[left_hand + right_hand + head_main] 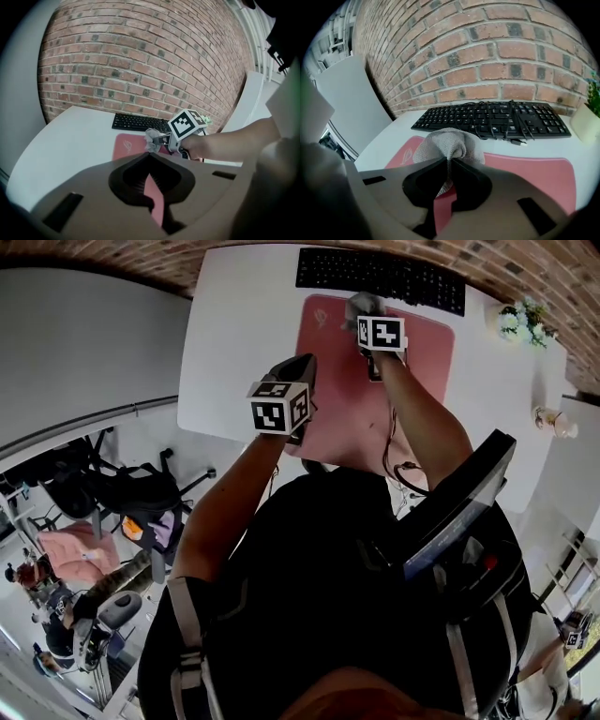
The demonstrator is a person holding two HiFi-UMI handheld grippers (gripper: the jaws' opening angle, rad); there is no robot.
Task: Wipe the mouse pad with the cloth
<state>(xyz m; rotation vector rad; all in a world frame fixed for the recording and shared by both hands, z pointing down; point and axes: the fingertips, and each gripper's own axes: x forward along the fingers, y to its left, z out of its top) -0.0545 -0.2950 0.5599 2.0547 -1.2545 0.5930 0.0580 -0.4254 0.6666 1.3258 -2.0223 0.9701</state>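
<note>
The pink mouse pad on the white desk carries a pale emblem near its far-left corner, with no lettering I can read. The right hand-held gripper is clenched on the grey cloth at the pad's far edge, beside that emblem. Just beyond lie a black keyboard with a loose cable across it and a small plant, while the left hand-held gripper hovers closed and empty over the pad's near-left edge.

A white table bears a black keyboard, pink mouse pad and small potted plant.
</note>
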